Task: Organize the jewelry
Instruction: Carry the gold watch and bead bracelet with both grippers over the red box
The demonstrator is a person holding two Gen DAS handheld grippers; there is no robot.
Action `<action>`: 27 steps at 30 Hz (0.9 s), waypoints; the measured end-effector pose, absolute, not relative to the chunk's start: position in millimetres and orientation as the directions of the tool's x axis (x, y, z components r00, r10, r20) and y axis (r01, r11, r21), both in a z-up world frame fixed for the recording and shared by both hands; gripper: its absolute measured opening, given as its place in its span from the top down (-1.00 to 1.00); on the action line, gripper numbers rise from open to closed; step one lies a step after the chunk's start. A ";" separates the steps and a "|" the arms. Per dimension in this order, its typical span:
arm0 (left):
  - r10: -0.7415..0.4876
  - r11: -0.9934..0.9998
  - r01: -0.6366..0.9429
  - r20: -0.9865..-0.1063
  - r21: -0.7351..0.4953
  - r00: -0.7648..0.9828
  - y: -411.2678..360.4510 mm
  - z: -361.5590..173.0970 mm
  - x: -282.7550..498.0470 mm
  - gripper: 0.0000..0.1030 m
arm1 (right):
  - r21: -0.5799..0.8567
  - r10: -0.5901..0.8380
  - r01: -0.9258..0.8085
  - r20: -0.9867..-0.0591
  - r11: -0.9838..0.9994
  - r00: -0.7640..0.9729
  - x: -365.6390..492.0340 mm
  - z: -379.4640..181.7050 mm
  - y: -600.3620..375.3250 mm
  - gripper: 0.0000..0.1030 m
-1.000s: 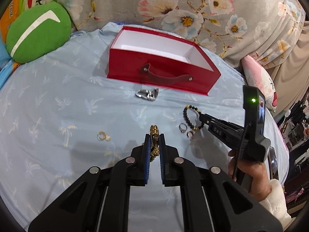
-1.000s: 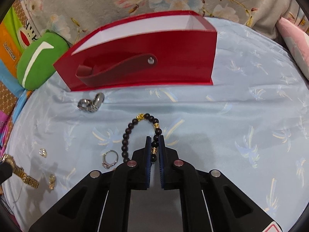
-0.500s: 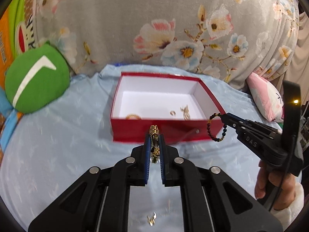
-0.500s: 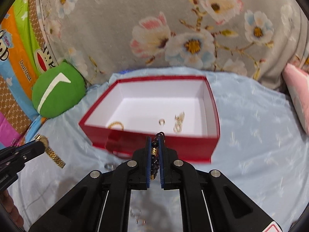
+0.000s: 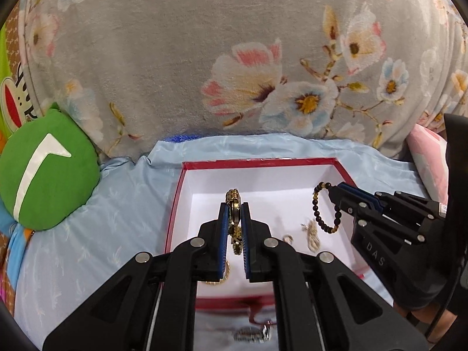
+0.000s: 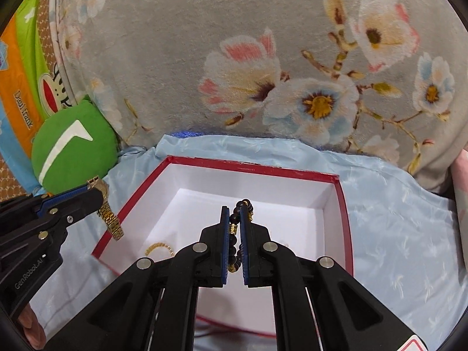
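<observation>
My left gripper (image 5: 234, 207) is shut on a gold watch (image 5: 233, 201), whose band hangs down between the fingers above the open red box (image 5: 175, 204). My right gripper (image 6: 234, 210) is shut on a dark bead bracelet (image 6: 234, 234), also held over the box's white inside. In the left wrist view the right gripper (image 5: 336, 188) comes in from the right with the bracelet (image 5: 317, 213) dangling as a loop. From the right wrist, the left gripper (image 6: 93, 188) and its watch (image 6: 109, 219) hang over the box's left rim. A gold bangle (image 6: 159, 247), a ring (image 5: 288, 238) and a chain (image 5: 311, 232) lie inside.
The box sits on a light blue cloth (image 5: 87, 248). A silver piece (image 5: 251, 333) lies on the cloth in front of the box. A green cushion (image 5: 46, 175) is at the left, a floral blanket (image 5: 204, 58) rises behind, and a pink pillow (image 5: 427, 158) is at the right.
Both grippers lifted their pieces off the cloth and carried them forward and up, from in front of the red box to above its open inside.
</observation>
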State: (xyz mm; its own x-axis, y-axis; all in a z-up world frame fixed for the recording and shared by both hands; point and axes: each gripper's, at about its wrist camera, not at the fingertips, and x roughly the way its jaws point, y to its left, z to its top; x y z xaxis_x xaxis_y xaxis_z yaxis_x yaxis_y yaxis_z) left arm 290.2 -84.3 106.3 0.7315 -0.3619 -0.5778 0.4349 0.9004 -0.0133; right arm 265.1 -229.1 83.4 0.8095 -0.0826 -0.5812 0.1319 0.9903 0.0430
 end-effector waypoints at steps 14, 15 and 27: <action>-0.295 0.926 0.378 -0.628 -0.002 0.720 -108.4 69.3 363.9 0.85 | 0.055 -0.069 0.135 -0.639 0.989 0.766 331.5 53.9 -245.8 0.88; -0.295 0.927 0.376 -0.630 -0.005 0.719 -108.8 67.5 366.1 0.85 | 0.057 -0.068 0.135 -0.640 0.989 0.765 333.0 52.6 -246.8 0.88; -0.289 0.929 0.369 -0.645 -0.012 0.707 -116.6 53.2 377.4 0.85 | 0.053 -0.074 0.142 -0.649 0.988 0.757 341.0 43.4 -251.8 0.88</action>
